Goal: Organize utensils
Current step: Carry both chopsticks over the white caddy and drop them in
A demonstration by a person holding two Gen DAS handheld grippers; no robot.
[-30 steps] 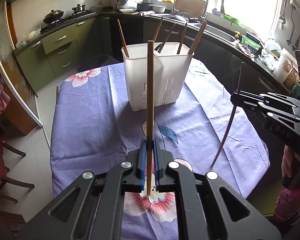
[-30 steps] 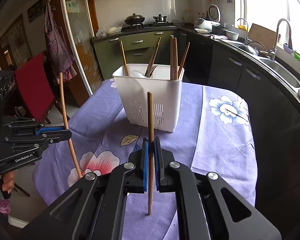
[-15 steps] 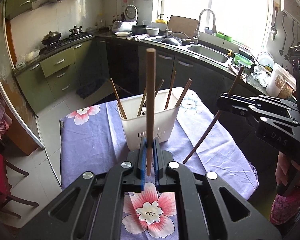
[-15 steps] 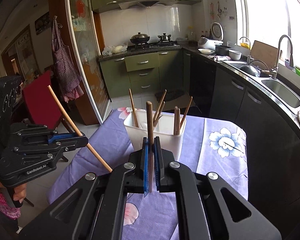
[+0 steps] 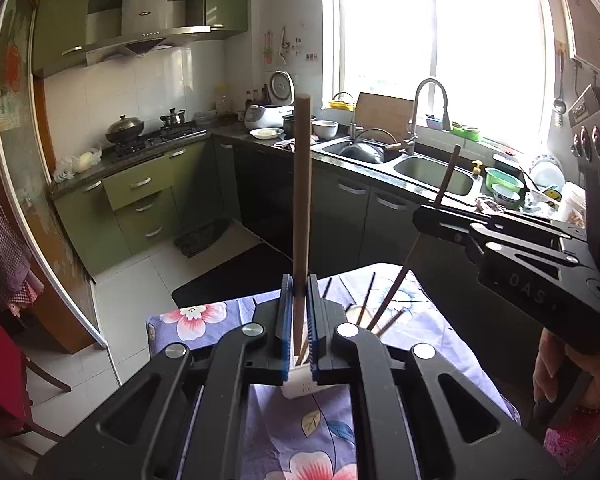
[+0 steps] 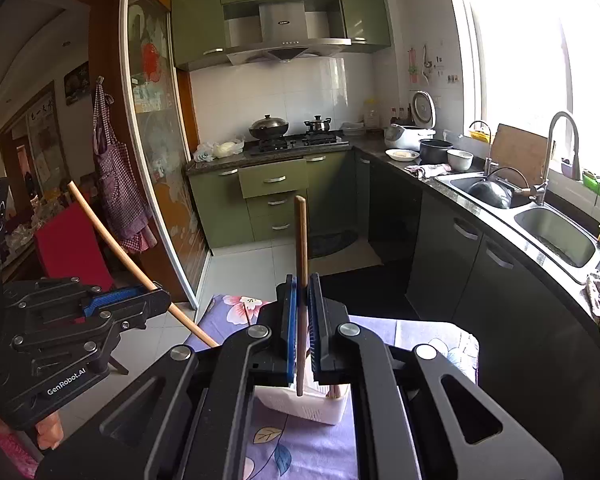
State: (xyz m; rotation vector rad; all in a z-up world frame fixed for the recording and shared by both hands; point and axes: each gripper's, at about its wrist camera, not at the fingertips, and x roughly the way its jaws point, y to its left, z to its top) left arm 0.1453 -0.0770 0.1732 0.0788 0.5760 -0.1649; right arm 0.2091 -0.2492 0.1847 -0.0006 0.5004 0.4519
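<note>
Your left tool [image 5: 298, 312] pinches a light brown chopstick [image 5: 302, 200] between its blue pads, the stick standing nearly upright in that tool's own view, its top end against the kitchen's far worktop and its lower end showing just below the pads. Your right tool [image 6: 302, 320] is likewise pressed onto a darker brown chopstick [image 6: 301, 248], held upright, its lower tip hanging in front of the white utensil holder [image 6: 320, 404].

Seen from the left wrist, the right tool [image 5: 424, 220] enters from the right edge with its dark chopstick [image 5: 440, 200] slanting down toward the holder [image 5: 300, 386], which is mostly hidden behind the left tool's fingers. Several more chopsticks [image 5: 366, 300] lean inside the holder, their tops fanning above its rim.

From the right wrist, the left tool [image 6: 156, 304] comes in from the left edge, its light chopstick [image 6: 132, 260] tilted up and to the left.

The holder stands on the counter, which is covered by a purple cloth with pink and white flowers [image 5: 188, 320]. The cloth [image 6: 300, 452] shows again under the holder in the right wrist view.

Part of your right hand [image 5: 548, 372] wraps the right tool's handle at the lower right of the left wrist view, above a pink patterned sleeve [image 5: 572, 444].

Behind the counter run green cabinets, a steel sink [image 6: 552, 236] under a bright window and a hob with two pots [image 6: 268, 126].
</note>
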